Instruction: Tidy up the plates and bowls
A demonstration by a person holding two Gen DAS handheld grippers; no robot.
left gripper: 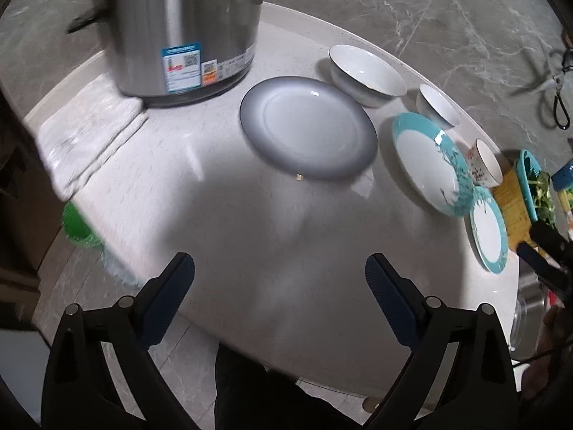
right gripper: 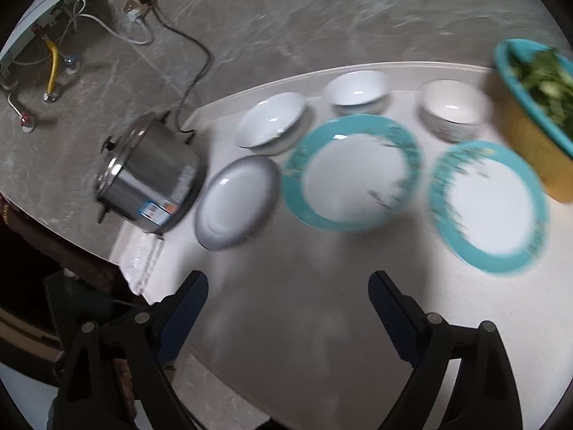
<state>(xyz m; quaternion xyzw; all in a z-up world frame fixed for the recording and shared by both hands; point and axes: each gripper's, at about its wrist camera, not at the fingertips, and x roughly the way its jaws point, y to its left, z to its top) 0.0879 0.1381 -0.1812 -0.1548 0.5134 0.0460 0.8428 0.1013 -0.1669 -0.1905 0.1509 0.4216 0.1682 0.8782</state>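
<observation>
Our left gripper (left gripper: 279,272) hangs over the near edge of the pale surface (left gripper: 250,222), fingers (left gripper: 179,276) spread wide, nothing between them. Our right gripper (right gripper: 288,290) likewise: fingers (right gripper: 385,290) wide apart and bare, above the surface's front edge.

Nearest ahead of the left gripper lies the grey plate (left gripper: 308,127), flat on the surface. To its right, almost touching, the large teal plate (left gripper: 429,163); further right, the small teal plate (left gripper: 489,229), its rim just beside the large one.

Behind the plates, a row of three bowls: the wide bowl (left gripper: 367,73), the white bowl (left gripper: 438,104), the patterned bowl (left gripper: 485,161), each upright and apart from the next.

Right view is blurred, but the same layout reads there: grey plate (right gripper: 238,200), large teal plate (right gripper: 352,172), small teal plate (right gripper: 489,204) in front, bowls behind.

Left of the grey plate stands a steel pot (left gripper: 186,32), lid on. A folded cloth (left gripper: 89,132) lies by the pot. At far right, a basket (right gripper: 533,114) of greens.
</observation>
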